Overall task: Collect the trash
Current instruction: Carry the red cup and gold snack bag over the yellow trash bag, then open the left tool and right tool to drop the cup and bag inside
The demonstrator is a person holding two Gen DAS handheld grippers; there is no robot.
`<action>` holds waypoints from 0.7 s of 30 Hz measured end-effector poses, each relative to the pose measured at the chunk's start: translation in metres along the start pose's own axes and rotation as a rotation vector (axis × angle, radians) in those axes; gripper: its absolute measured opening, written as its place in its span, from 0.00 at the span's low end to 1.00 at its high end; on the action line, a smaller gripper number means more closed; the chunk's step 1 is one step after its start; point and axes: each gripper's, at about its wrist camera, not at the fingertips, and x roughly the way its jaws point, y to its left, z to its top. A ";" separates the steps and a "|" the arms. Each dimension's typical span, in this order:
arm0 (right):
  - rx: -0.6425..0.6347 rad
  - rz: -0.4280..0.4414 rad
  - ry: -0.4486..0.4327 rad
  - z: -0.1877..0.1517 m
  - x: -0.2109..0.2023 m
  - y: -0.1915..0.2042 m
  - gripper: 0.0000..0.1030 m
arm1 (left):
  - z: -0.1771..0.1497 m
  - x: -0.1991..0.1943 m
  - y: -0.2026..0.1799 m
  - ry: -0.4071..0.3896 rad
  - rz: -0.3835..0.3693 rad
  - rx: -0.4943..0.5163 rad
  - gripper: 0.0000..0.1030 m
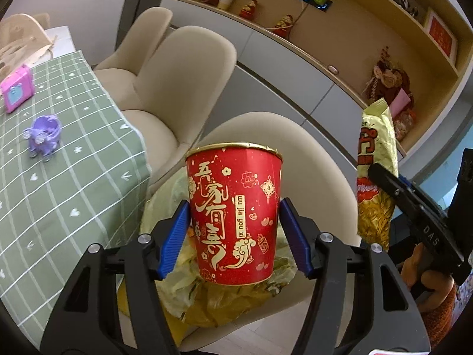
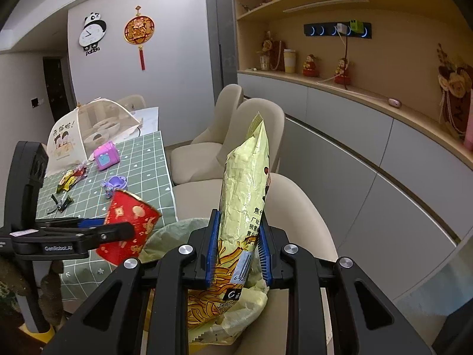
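Note:
A red paper cup [image 1: 233,216] with gold print stands upright between the blue pads of my left gripper [image 1: 233,202], which is shut on it at the tips. From the right wrist view the cup [image 2: 130,224] looks tilted in the left gripper [image 2: 118,229]. My right gripper [image 2: 239,214] is shut on a tall yellow snack bag [image 2: 245,177], which stands upright; the same bag [image 1: 375,177] shows at the right of the left wrist view. Both items hang over a crumpled yellow-green plastic bag [image 1: 212,304] lying on a beige chair seat [image 2: 295,207].
To the left is a table with a green checked cloth [image 1: 74,177] carrying a purple toy [image 1: 44,136], a pink toy [image 1: 16,88], loose wrappers [image 2: 71,177] and a mesh food cover [image 2: 88,130]. Two more beige chairs [image 1: 183,88] stand behind. A cabinet [image 2: 369,153] runs along the right.

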 end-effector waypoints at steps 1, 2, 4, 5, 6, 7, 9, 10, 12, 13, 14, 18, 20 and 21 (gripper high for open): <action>0.003 0.001 0.001 0.000 0.001 0.000 0.23 | 0.002 0.003 0.000 0.006 -0.014 0.000 0.61; 0.008 0.003 0.004 -0.002 0.003 -0.001 0.23 | 0.003 0.008 0.001 0.017 -0.029 -0.004 0.65; 0.011 0.007 0.007 0.000 0.007 0.000 0.23 | 0.004 0.011 0.003 0.025 -0.036 -0.009 0.68; 0.013 0.011 0.009 0.000 0.009 0.000 0.23 | 0.005 0.011 0.004 0.027 -0.035 -0.013 0.69; 0.016 0.016 0.012 0.000 0.011 0.000 0.23 | 0.006 0.011 0.006 0.026 -0.031 -0.019 0.69; 0.018 0.022 0.015 0.000 0.014 -0.001 0.23 | 0.006 0.009 0.008 0.025 -0.028 -0.024 0.70; 0.018 0.037 0.023 0.000 0.021 0.000 0.23 | 0.007 0.005 0.013 0.025 -0.014 -0.034 0.70; 0.018 0.047 0.030 -0.001 0.025 0.002 0.23 | 0.006 0.002 0.015 0.023 -0.005 -0.035 0.70; 0.018 0.067 0.045 -0.003 0.034 0.006 0.23 | 0.005 -0.005 0.020 0.017 0.016 -0.039 0.70; 0.019 0.077 0.052 -0.004 0.038 0.008 0.23 | 0.005 -0.009 0.024 0.013 0.025 -0.042 0.70; 0.020 0.094 0.065 -0.006 0.045 0.012 0.23 | 0.005 -0.011 0.026 0.012 0.032 -0.044 0.70; 0.005 0.161 0.116 -0.013 0.070 0.035 0.23 | 0.003 -0.030 0.040 0.001 0.068 -0.056 0.70; -0.013 0.189 0.138 -0.017 0.083 0.052 0.23 | 0.002 -0.038 0.047 -0.007 0.084 -0.062 0.70; -0.022 0.196 0.145 -0.020 0.087 0.058 0.23 | 0.001 -0.044 0.052 -0.014 0.092 -0.068 0.70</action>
